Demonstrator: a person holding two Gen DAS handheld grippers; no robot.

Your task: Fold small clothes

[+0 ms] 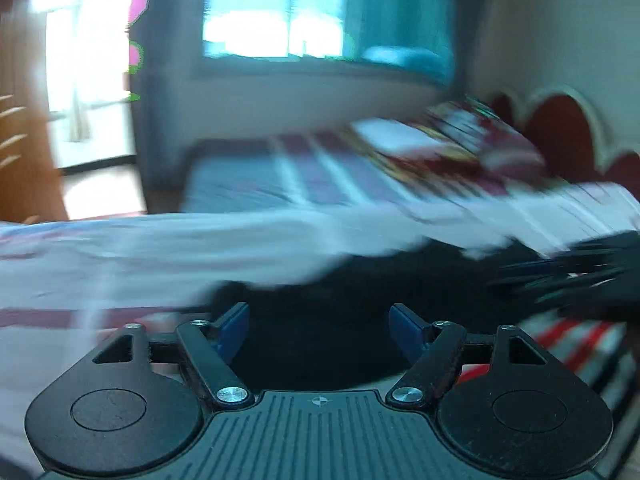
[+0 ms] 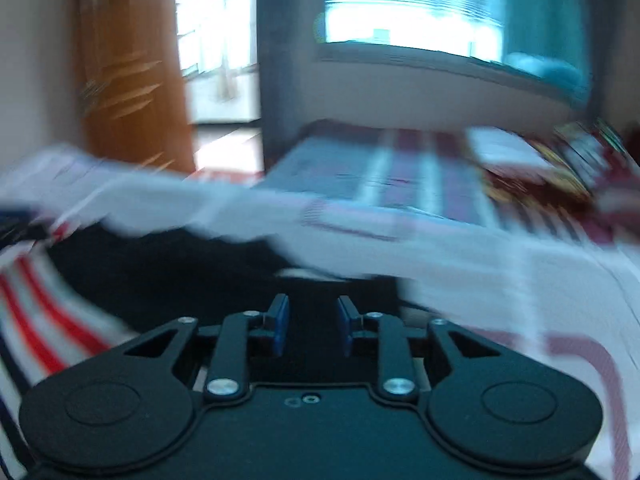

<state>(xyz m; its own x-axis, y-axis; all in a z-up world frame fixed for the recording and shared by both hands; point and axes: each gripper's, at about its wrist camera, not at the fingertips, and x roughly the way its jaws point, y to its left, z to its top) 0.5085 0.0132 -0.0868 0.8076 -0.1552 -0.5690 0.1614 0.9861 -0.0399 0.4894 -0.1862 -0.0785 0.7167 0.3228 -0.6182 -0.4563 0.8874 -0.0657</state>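
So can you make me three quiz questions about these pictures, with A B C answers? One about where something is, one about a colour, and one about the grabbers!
1. Where does the black garment lie?
A. On the bed, right in front of both grippers
B. Hanging on the door
C. On the windowsill

2. What colour are the fingertip pads of the grippers?
A. Yellow
B. Blue
C. Green

3. How is the left gripper set compared with the right gripper?
A. Both clamped shut
B. Left narrower
C. Left spread wider, neither holding anything

Answers:
1. A, the dark cloth lies on the striped bed sheet just past the fingers in both views.
2. B, the pads show blue.
3. C, the left gap is wide, the right one narrow, both without cloth between them.
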